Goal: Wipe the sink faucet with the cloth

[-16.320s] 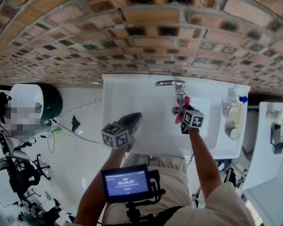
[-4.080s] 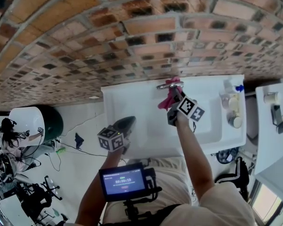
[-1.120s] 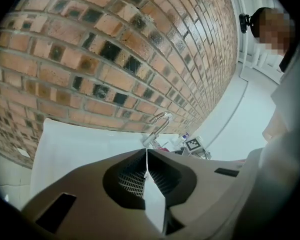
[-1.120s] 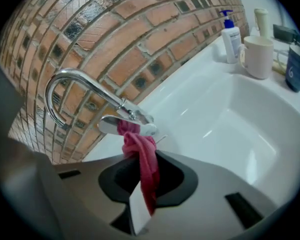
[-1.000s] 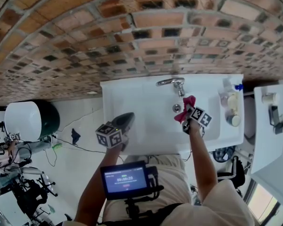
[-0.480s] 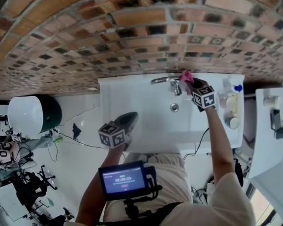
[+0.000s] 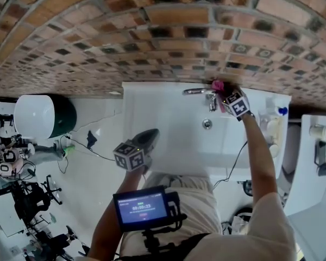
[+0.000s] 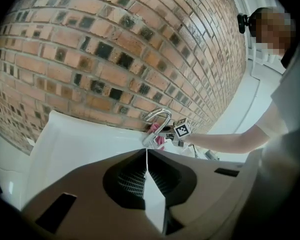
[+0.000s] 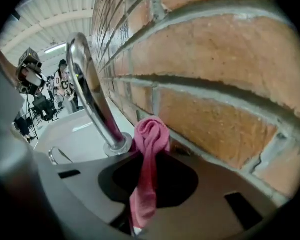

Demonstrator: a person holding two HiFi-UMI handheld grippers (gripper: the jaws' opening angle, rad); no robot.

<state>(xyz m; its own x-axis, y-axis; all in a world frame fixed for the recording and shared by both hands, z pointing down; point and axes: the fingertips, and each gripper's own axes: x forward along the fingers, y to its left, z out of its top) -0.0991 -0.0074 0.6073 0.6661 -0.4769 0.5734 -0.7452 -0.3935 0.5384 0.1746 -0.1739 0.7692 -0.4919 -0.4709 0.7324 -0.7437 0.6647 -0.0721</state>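
Pinching the cloth (image 9: 151, 134) between right gripper (image 9: 141, 166) fingers, just beside faucet (image 9: 92, 99) base

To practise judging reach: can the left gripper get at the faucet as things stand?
Probably yes: nothing stands between the left gripper and the faucet; the right gripper holds the cloth beside its base.

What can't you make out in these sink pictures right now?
- Head view: most of the cloth, covered by the right claw; only a pink tip shows.
- Right gripper view: whether the cloth touches the faucet base; its own bunch hides the contact.
- Left gripper view: the sink's near part, behind the left claw.
- Head view: containers on the sink's right ledge, too small.
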